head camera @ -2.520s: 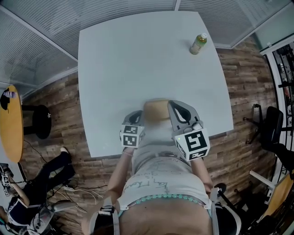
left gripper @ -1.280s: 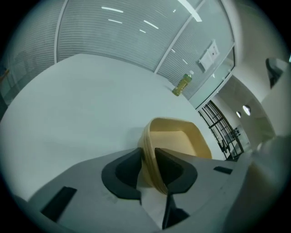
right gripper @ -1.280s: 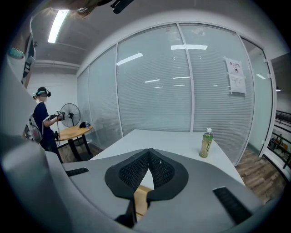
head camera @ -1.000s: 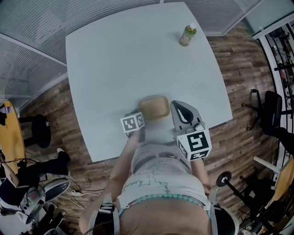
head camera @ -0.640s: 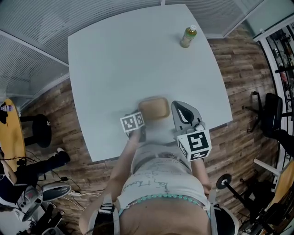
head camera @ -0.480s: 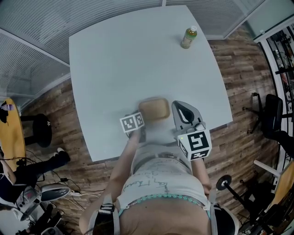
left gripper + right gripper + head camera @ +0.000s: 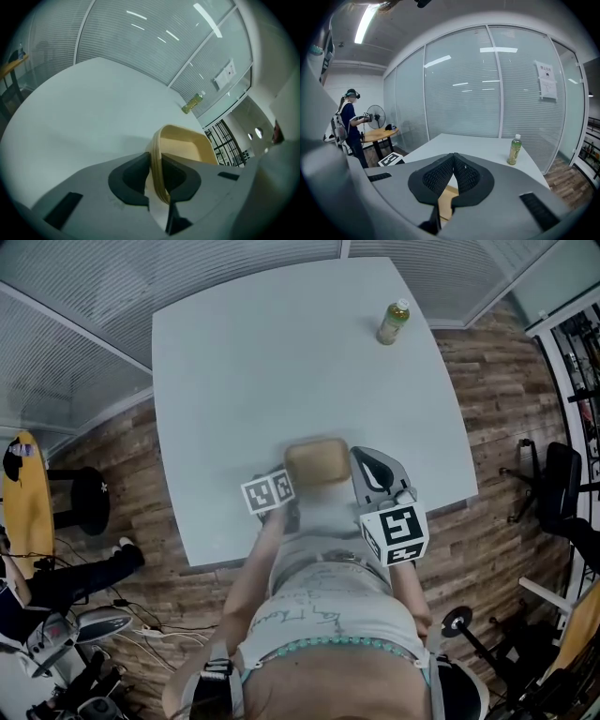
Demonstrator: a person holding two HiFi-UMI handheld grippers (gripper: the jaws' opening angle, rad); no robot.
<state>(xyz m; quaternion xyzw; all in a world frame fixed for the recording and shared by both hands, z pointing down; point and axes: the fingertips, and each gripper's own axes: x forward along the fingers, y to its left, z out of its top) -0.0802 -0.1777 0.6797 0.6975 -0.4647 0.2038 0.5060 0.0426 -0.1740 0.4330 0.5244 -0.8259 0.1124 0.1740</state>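
A shallow tan wooden tray [image 7: 317,462] sits near the front of the white table [image 7: 244,362]. My left gripper [image 7: 289,486] is shut on the tray's near left rim. In the left gripper view the rim [image 7: 158,168] stands pinched between the dark pads, and the tray [image 7: 187,147] stretches away to the right. My right gripper [image 7: 362,456] hovers just right of the tray, shut and empty. Its ribbed pads [image 7: 461,176] meet in the right gripper view, with a piece of the tray [image 7: 446,204] showing beneath them.
A green drink bottle [image 7: 393,322] stands upright at the table's far right corner, also seen as the bottle [image 7: 514,150] and the bottle [image 7: 192,103]. Glass walls with blinds surround the table. A person [image 7: 349,122] stands by a round wooden side table [image 7: 23,498] at the left.
The tray, with the left gripper on it, lies a little farther onto the table than 2.5 s ago. Over the last second both grippers hold still; only the head view shifts slightly.
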